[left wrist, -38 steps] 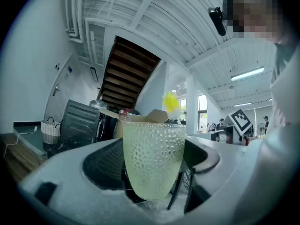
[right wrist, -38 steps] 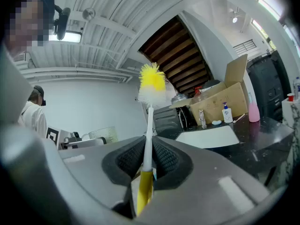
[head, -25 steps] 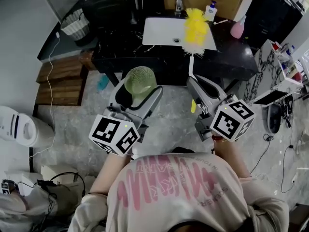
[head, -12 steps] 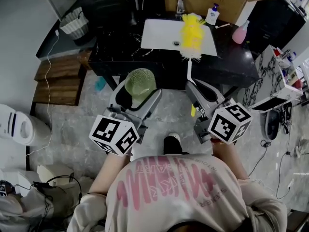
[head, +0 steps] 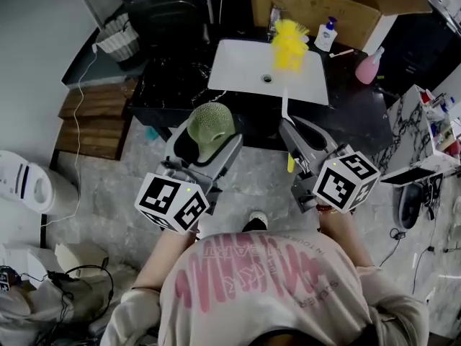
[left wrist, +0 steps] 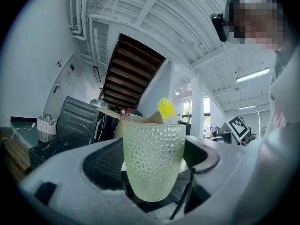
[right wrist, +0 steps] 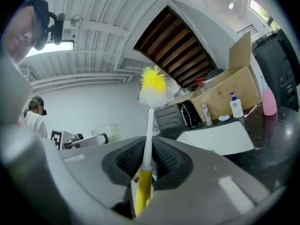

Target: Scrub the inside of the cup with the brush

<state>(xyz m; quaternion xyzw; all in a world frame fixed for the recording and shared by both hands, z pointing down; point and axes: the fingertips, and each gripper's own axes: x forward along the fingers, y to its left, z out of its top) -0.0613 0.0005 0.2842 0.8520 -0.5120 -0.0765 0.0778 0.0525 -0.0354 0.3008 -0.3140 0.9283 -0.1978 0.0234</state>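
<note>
While tight in right claw [right wrist: 147, 157], brush [right wrist: 150, 118] bristles-forward along it; cup [left wrist: 153, 168] mouth-forward, tight in left claw [left wrist: 152, 154]

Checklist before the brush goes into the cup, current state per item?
1. Cup held by the left gripper: ok, jaws shut on its sides.
2. Brush held by the right gripper: ok, jaws clamp the shaft above the yellow grip.
3. Bristles outside the cup: ok, they hang over the sink.
4. Brush aimed at the cup mouth: not ok, it points forward, beside the cup.
5. Cup interior empty: cannot tell.
</note>
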